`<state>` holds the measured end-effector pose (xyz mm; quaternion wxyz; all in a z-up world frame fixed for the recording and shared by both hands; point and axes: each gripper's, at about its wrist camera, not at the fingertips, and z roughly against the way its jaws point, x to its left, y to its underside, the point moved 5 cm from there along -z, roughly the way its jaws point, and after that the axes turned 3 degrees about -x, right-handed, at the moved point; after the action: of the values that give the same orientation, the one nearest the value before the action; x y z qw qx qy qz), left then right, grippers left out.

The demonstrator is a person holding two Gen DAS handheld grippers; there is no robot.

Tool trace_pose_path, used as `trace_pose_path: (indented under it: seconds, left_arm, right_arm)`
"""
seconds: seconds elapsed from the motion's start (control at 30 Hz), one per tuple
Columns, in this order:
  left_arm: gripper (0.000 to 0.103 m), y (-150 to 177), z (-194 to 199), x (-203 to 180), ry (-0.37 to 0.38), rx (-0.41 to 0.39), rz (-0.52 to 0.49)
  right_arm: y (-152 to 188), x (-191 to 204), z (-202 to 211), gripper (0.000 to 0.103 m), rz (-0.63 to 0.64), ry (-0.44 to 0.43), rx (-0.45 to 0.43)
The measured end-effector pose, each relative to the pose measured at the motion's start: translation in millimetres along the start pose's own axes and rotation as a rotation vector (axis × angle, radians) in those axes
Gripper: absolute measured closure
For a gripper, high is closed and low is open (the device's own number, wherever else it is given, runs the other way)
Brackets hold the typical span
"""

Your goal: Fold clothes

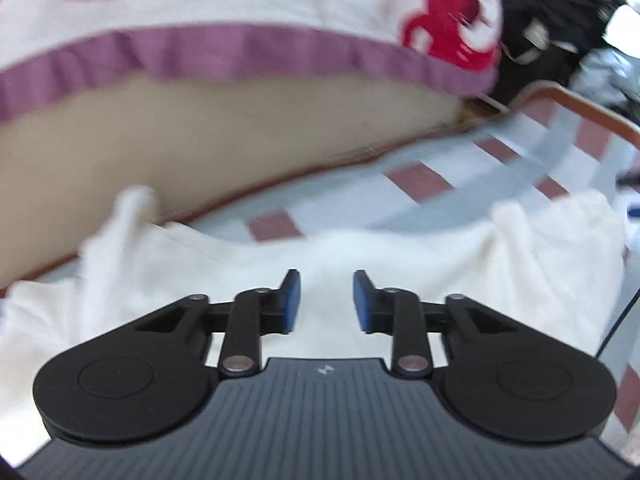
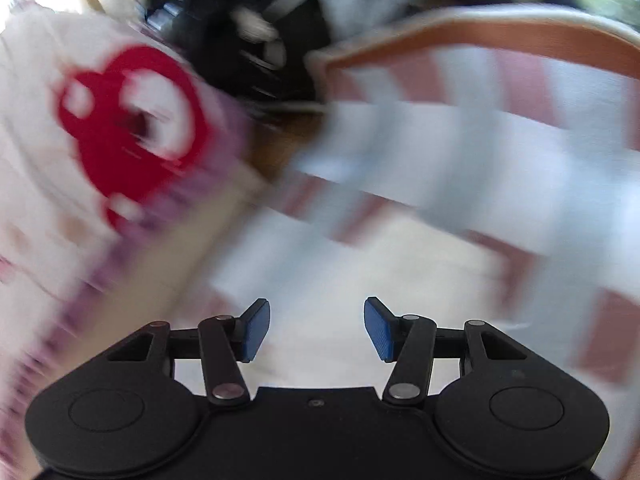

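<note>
My left gripper hangs released over the white garment, blue pads apart with nothing between them, and my right gripper is just as slack, jaws spread over pale cloth with nothing caught. The white garment lies rumpled on the checked tablecloth, its far edge bunched into peaks at both ends, near the table's brown rim. Beyond the table edge, at my waist, is the cream shirt with a purple hem and a red cartoon print; I judge that to be what I am wearing, not the piece to fold. The main risk I see is pinching blind: the right view is heavily smeared, so I cannot tell there where the garment's edge runs, and closing now could catch the tablecloth along with it, or only one layer, and drag everything askew. With the edge so wrinkled, uneven grips from the two sides would probably give a crooked fold, and a piece lying this close to the rim could slip off if I pull toward myself. I can read no writing anywhere; the only marking is a small pale emblem on the left gripper's ribbed body, too small to make out, and the red print shows no legible letters.
</note>
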<state>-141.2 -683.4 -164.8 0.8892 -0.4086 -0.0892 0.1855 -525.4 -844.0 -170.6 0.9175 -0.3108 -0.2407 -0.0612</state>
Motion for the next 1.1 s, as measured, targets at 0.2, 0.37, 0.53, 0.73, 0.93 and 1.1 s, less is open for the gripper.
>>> trace_pose_path:
  seconds: [0.2,0.37,0.53,0.73,0.93,1.1]
  left_arm:
    - [0.085,22.0,-9.9,-22.0,0.054,0.074,-0.011]
    - [0.085,32.0,-10.5,-24.3,0.063,0.111,-0.019]
    - [0.085,35.1,-4.9,-13.4,0.042,0.128,-0.027]
    - [0.085,45.5,-2.6,-5.3,0.02,0.143,-0.008]
    - [0.079,58.0,-4.7,-4.6,0.003,0.17,-0.001]
    - [0.057,56.0,-0.8,18.3,-0.148,0.181,0.002]
  right_arm:
    - [34.1,-56.5,-4.9,0.042,0.038,0.049,-0.115]
    - [33.4,-62.0,-29.1,0.031,-0.05,-0.092,-0.249]
    - [19.3,-33.7,-54.7,0.091,0.057,-0.08,-0.253]
    - [-16.2,-0.6,11.6,0.094,0.386,0.088,-0.584]
    - [-8.7,-56.3,-21.0,0.091,0.321,0.253,-0.383]
    - [4.8,-87.0,-29.8,0.042,0.18,0.385,-0.248]
